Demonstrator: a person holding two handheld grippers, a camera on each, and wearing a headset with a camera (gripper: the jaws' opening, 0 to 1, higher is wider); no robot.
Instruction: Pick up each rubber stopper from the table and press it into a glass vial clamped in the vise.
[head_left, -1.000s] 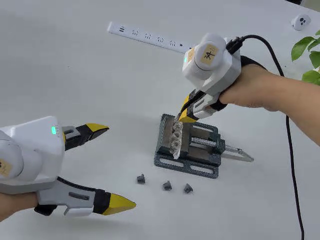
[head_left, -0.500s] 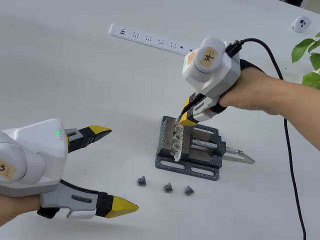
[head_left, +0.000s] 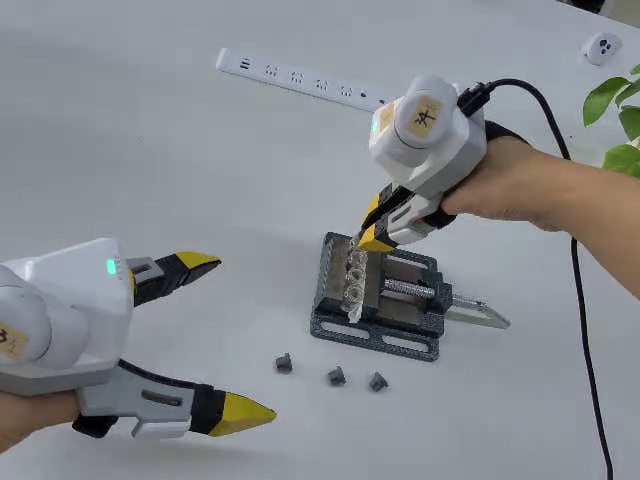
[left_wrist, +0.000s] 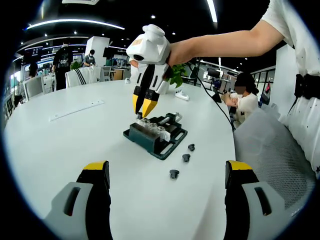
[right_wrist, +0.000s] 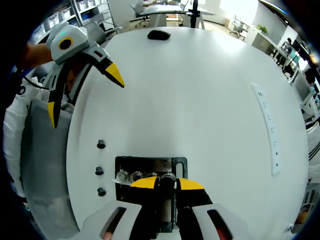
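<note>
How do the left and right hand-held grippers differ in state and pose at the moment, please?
Jaws: the left hand-held gripper is wide open and empty; the right hand-held gripper is closed on a dark rubber stopper. Place: the left one hangs over bare table, apart from the vise; the right one points down at the end vial. Shared: white bodies, yellow-tipped jaws.
</note>
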